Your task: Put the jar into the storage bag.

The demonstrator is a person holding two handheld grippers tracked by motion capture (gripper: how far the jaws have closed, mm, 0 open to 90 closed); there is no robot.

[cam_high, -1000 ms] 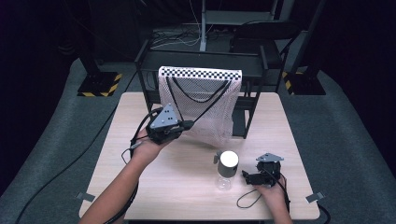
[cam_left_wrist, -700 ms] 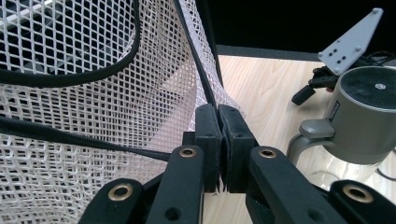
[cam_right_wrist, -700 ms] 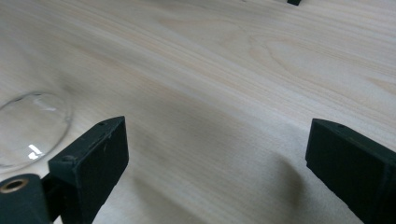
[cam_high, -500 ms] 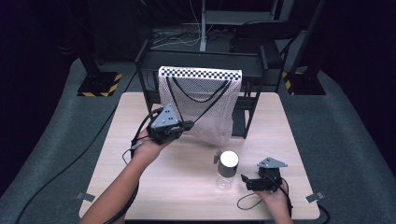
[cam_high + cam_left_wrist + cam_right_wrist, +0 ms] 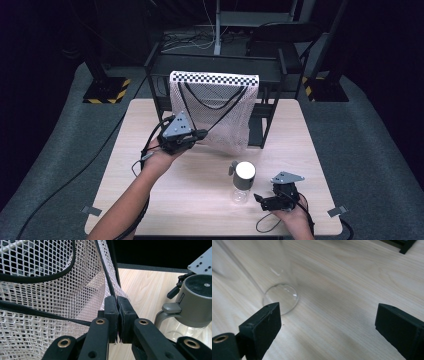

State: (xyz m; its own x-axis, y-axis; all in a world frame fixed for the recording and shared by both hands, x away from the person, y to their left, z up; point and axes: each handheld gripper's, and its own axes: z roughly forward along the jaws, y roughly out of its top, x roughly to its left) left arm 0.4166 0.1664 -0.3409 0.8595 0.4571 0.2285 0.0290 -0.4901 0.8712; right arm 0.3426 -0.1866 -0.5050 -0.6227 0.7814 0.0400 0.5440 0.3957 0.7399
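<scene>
A white mesh bag point(image 5: 220, 117) with black cords hangs from a black rack point(image 5: 270, 125) at the back of the table. My left gripper point(image 5: 202, 134) is shut on the bag's black cord point(image 5: 107, 282) and mesh point(image 5: 50, 302), and pulls it taut toward the front left. A clear bottle point(image 5: 243, 181) with a grey lid point(image 5: 197, 305) stands upright on the table. My right gripper point(image 5: 260, 200) lies low to the bottle's right, its tips toward the bottle. Its jaws have just been closing a little and stand wide apart, with the bottle's clear base point(image 5: 283, 297) just beyond one jaw, not between them.
The light wooden table point(image 5: 150, 215) has bare room left of the bottle and along its near edge. Cables trail from both grippers across the table. Dark floor surrounds the table, and the rack's frame stands behind the bag.
My right gripper has shifted a little toward the near edge beside the bottle. The left gripper and the bag have kept still.
</scene>
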